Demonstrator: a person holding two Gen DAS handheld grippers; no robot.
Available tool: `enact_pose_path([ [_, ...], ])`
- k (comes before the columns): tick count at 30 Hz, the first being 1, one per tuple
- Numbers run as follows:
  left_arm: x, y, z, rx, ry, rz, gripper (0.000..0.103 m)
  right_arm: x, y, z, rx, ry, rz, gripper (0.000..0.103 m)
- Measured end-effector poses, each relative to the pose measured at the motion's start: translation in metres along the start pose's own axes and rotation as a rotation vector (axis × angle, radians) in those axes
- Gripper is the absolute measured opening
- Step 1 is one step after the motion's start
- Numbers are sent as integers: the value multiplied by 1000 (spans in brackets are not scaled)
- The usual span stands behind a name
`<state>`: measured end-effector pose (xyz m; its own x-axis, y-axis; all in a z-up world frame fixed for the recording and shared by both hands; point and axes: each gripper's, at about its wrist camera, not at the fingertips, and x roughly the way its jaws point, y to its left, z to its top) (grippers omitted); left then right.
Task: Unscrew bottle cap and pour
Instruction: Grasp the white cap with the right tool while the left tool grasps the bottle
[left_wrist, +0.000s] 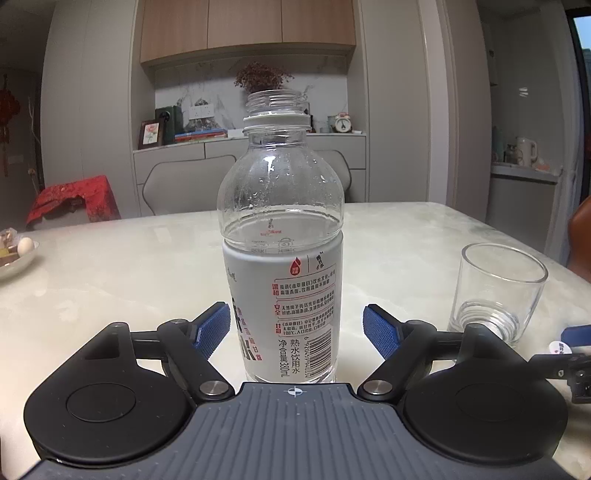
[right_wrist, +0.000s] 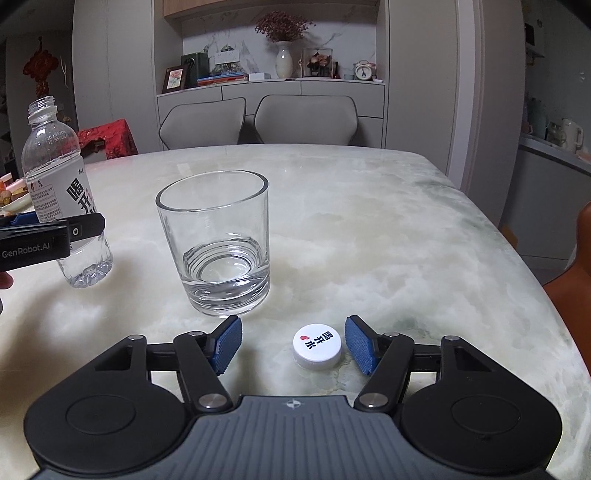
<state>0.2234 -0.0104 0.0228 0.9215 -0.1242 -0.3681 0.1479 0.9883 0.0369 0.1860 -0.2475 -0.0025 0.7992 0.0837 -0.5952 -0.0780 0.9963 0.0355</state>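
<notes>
A clear uncapped water bottle (left_wrist: 282, 236) with a white label stands on the marble table, between the open blue pads of my left gripper (left_wrist: 293, 326); the pads do not touch it. It also shows at the left of the right wrist view (right_wrist: 61, 184). A clear glass (right_wrist: 216, 243) with a little water stands on the table; it also shows in the left wrist view (left_wrist: 496, 291). The white cap (right_wrist: 318, 345) lies flat on the table between the open pads of my right gripper (right_wrist: 293, 343), close to the right pad.
The marble table (right_wrist: 369, 229) runs back to two grey chairs (right_wrist: 306, 120). A plate with food (left_wrist: 14, 254) sits at the table's left edge. An orange chair (right_wrist: 576, 266) stands at the right. A sideboard with a vase and a clock is behind.
</notes>
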Motion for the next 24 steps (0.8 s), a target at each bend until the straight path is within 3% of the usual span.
enact_pose_path([
  [3, 2, 2, 1, -11, 6, 3, 80, 2, -1, 1, 5, 8, 0, 63],
  [10, 4, 5, 2, -16, 11, -3, 75, 2, -2, 1, 10, 6, -7, 42],
  [12, 5, 6, 2, -17, 13, -5, 65, 2, -3, 1, 10, 3, -3, 33],
  [15, 6, 7, 3, -19, 15, -8, 58, 3, -4, 1, 9, 2, 9, 32],
  [24, 9, 8, 2, -16, 19, -13, 58, 2, -2, 3, -7, -4, 35, 31],
])
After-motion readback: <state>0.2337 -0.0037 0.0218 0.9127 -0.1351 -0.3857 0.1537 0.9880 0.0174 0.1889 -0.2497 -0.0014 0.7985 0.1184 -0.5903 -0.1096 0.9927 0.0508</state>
